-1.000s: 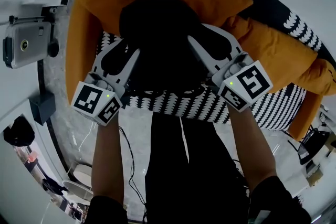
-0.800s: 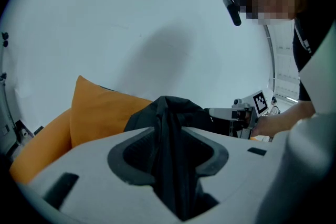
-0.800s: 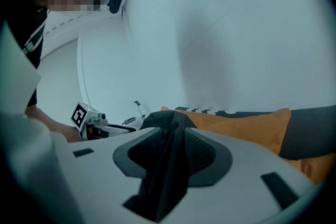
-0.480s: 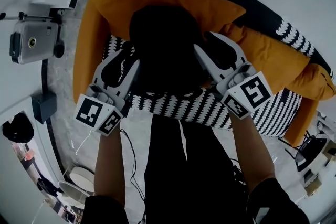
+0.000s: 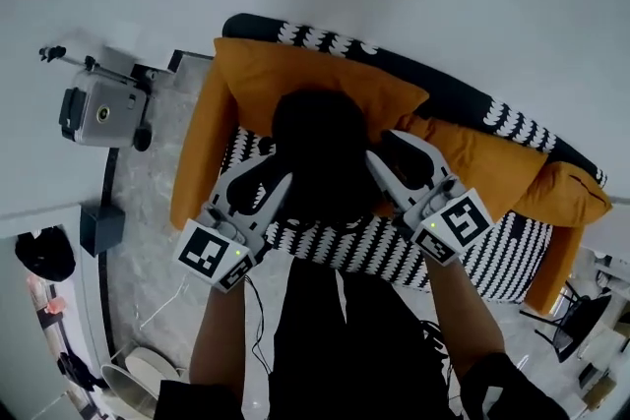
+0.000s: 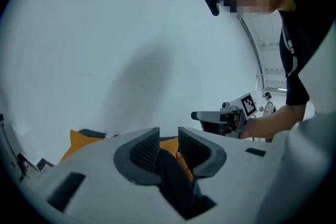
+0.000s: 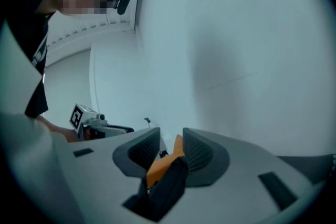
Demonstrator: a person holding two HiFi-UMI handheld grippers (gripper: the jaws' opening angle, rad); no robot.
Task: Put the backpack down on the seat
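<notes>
Both hands have come up since a second ago, and the black backpack [image 5: 323, 152] has come up between them, so more of the sofa and the white wall behind it now shows. The left tongs [image 5: 264, 177] pinch a dark strap [image 6: 176, 181] low between their ribbed pads, and they have just been closing a little on it. The right tongs [image 5: 389, 152] grip a second dark strap [image 7: 168, 186] the same way, though they have just been easing a little wider with the strap between them. The backpack hangs between the two tongs, in front of the orange cushion [image 5: 295, 79] at the sofa's back and over the black-and-white patterned seat [image 5: 394, 256]. From above I cannot tell whether its bottom touches the seat. More orange cushions run along the far right of the sofa. Off to the left, well apart from the sofa, a grey camera unit [image 5: 103, 113] stands on a stand.
</notes>
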